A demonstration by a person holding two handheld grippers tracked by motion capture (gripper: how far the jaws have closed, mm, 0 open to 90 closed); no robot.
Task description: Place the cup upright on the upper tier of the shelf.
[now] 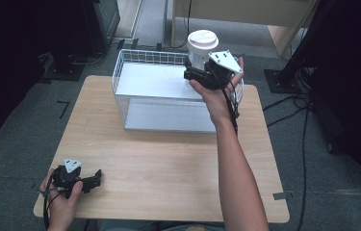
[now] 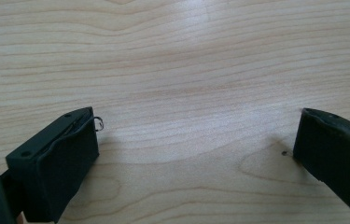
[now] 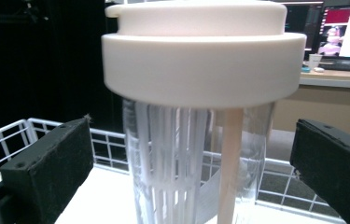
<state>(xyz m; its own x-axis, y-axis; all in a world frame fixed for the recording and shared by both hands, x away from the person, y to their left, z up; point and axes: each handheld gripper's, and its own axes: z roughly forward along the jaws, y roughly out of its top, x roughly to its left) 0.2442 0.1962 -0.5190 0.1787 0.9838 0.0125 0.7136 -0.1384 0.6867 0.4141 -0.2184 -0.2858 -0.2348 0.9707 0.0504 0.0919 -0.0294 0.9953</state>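
1. The cup (image 1: 202, 48), a clear one with a wide white lid, stands at the far right corner of the white wire basket (image 1: 135, 103), on the basket's upper shelf as far as the high view shows; the basket itself sits at the far edge of the wooden table (image 1: 168, 163).

2. The right gripper (image 1: 195, 72) is at the cup, its jaws spread as wide as they go, one on each side of the clear wall; in the right gripper view the cup (image 3: 196, 140) stands between the two black jaws with a gap on both sides, so nothing is gripped.

3. The left gripper (image 1: 94, 179) lies low at the near left corner of the table, in the person's left hand (image 1: 62, 197); its jaws stand wide apart over bare wood and hold nothing.

4. Judged from this, the cup is in place in the basket and free of the jaws; I cannot tell from the pictures alone whether it is being set down or about to be taken.

5. If it is a placing, what is left is to draw the right gripper back clear of the lid; if it is a pick-up, the grip and the lift are not yet done.
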